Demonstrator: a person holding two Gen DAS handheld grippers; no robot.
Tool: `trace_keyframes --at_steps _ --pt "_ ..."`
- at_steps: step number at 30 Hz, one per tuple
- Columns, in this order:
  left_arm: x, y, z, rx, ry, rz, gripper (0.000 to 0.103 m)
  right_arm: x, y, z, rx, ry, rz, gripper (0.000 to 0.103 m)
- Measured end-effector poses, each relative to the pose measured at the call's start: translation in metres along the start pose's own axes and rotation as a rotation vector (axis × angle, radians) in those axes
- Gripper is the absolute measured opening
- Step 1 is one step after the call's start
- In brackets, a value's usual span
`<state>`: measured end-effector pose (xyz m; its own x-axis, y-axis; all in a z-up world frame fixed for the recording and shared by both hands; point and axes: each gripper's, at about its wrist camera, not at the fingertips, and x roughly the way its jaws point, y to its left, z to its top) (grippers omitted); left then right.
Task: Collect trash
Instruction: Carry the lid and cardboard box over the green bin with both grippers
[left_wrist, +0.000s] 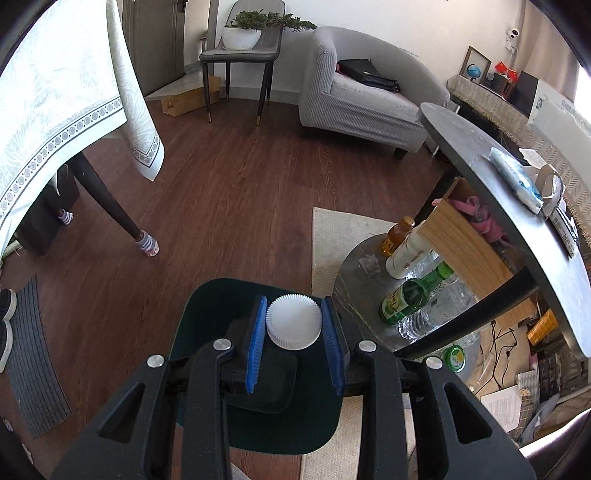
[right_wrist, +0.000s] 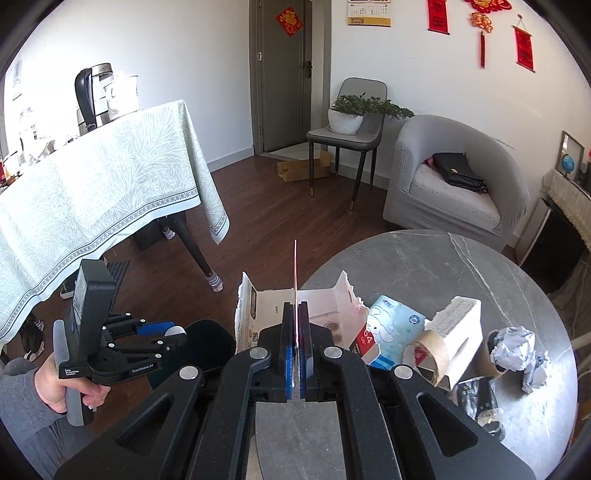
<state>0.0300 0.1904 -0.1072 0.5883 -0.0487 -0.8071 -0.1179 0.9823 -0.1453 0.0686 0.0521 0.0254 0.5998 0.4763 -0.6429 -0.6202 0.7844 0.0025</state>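
Observation:
In the left wrist view my left gripper (left_wrist: 294, 301) is shut on a white fluted paper cup (left_wrist: 293, 321), its blue pads pressing both sides. The cup hangs over a dark green bin (left_wrist: 201, 325) on the floor. In the right wrist view my right gripper (right_wrist: 295, 304) is shut on a thin flap, seen edge-on, of a torn white carton (right_wrist: 258, 314) that spreads out behind the fingers. To the left, a hand holds the left gripper (right_wrist: 162, 328) with the paper cup (right_wrist: 174, 331) above the bin (right_wrist: 210, 341).
The round grey table (right_wrist: 424, 258) carries a blue tissue pack (right_wrist: 393, 325), a cardboard tape core (right_wrist: 428, 350), a white box (right_wrist: 458, 317), crumpled paper (right_wrist: 517, 347) and a black wrapper (right_wrist: 476, 398). A lower round table (left_wrist: 354, 266) holds several bottles. A cloth-covered table (right_wrist: 92, 192) stands left, an armchair (right_wrist: 454, 184) behind.

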Motion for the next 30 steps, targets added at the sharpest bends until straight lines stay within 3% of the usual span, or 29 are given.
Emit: trace_keyframes --at_steps 13,14,15,26,30 --pt "0.021 0.050 -0.044 0.011 0.162 0.073 0.033 0.039 0.048 0.015 -0.052 0.027 0.067 0.002" --pt "0.022 0.054 -0.046 0.008 0.174 0.072 0.034 0.042 0.051 0.015 -0.055 0.031 0.072 0.002" --pt "0.023 0.055 -0.048 0.007 0.185 0.076 0.044 0.045 0.055 0.015 -0.058 0.034 0.077 0.002" --pt "0.005 0.079 -0.045 -0.021 0.136 0.083 0.045 0.083 0.094 0.010 -0.097 0.100 0.137 0.002" --pt "-0.009 0.089 -0.039 -0.046 0.097 0.067 0.035 0.103 0.108 0.003 -0.106 0.137 0.163 0.002"
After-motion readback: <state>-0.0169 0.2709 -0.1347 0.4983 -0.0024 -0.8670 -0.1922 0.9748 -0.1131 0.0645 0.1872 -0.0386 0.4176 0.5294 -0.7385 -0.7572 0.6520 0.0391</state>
